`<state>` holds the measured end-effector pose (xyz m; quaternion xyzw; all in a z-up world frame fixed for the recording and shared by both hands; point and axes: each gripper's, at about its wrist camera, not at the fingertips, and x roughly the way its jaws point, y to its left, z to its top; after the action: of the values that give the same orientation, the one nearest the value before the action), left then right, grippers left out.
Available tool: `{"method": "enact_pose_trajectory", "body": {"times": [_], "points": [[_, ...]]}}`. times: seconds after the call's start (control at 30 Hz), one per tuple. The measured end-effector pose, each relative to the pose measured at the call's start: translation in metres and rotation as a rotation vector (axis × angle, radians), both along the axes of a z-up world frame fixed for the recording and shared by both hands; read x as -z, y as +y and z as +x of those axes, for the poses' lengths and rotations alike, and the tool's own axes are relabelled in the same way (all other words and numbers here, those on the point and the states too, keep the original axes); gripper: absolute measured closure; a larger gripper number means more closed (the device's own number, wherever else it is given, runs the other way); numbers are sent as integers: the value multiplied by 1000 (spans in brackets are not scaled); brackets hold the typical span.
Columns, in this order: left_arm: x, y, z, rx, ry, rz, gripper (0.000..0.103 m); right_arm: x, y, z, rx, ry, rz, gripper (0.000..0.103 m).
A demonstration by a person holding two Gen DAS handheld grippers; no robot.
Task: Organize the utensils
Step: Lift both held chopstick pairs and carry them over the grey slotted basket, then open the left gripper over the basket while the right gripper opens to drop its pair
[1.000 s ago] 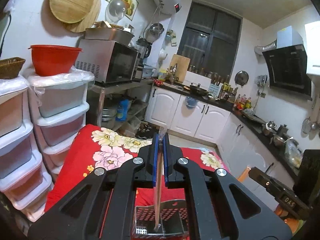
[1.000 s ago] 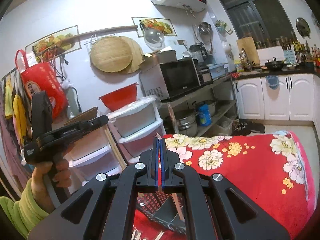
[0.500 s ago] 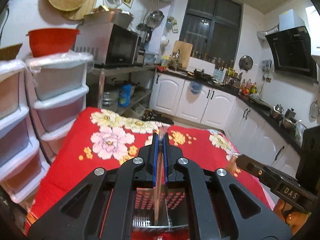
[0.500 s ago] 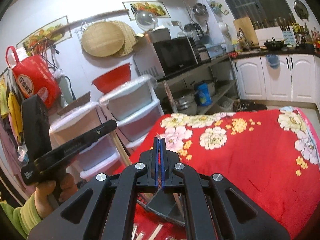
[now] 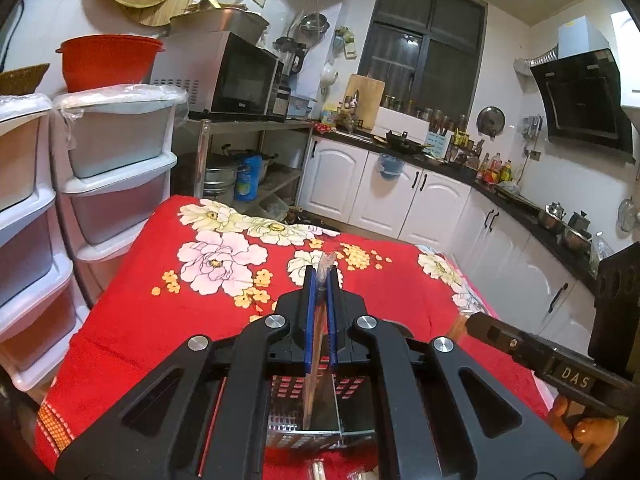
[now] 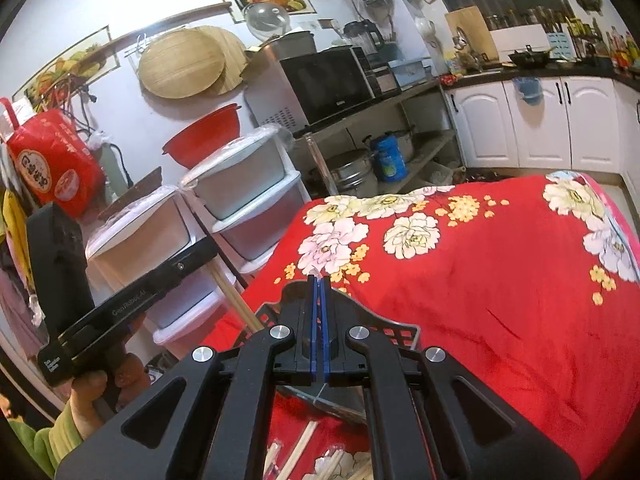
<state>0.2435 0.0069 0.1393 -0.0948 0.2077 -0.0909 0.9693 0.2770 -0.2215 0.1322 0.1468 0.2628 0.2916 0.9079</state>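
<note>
- Chopsticks (image 6: 298,454), some wrapped, lie loose on the red floral table (image 6: 500,280) nearest the camera.
- Left gripper (image 5: 319,280) fingers clamp one wrapped pair above the perforated utensil holder (image 5: 304,432).
- Right gripper (image 6: 319,280) fingers are pressed together near the holder's black rim.

A microwave (image 5: 240,76) sits on a metal shelf beside stacked plastic drawers (image 5: 116,168) topped by a red bowl (image 5: 106,60).
</note>
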Motion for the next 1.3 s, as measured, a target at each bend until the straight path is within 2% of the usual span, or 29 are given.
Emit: {"method": "enact_pose_trajectory", "body": {"times": [0.2,0.43,0.47,0.53,0.6,0.67,0.83,1.03,1.17,1.3], "points": [[10,1,-2,2,30,-6,102,0,-8,-7,37,-2,-10,101],[19,5,-9,5,58,-16,83,0,-15,-13,60,6,-20,99],[20,5,-9,4,61,-16,79,0,-15,-13,61,9,-23,97],[22,6,-12,4,65,-15,72,1,-16,-15,64,15,-25,83],[23,6,-15,5,67,-13,68,2,-17,-17,70,12,-32,76],[23,7,-17,6,69,-11,60,1,-18,-19,75,11,-41,75],[25,11,-21,-10,78,-21,49,2,-20,-27,94,-3,-67,54],[25,20,-39,-20,69,-49,26,4,-23,-37,112,-17,-95,45],[22,25,-53,-39,48,-45,16,5,-25,-47,125,-22,-107,40],[19,32,-66,-51,38,-52,14,5,-27,-58,137,-26,-114,38]]}}
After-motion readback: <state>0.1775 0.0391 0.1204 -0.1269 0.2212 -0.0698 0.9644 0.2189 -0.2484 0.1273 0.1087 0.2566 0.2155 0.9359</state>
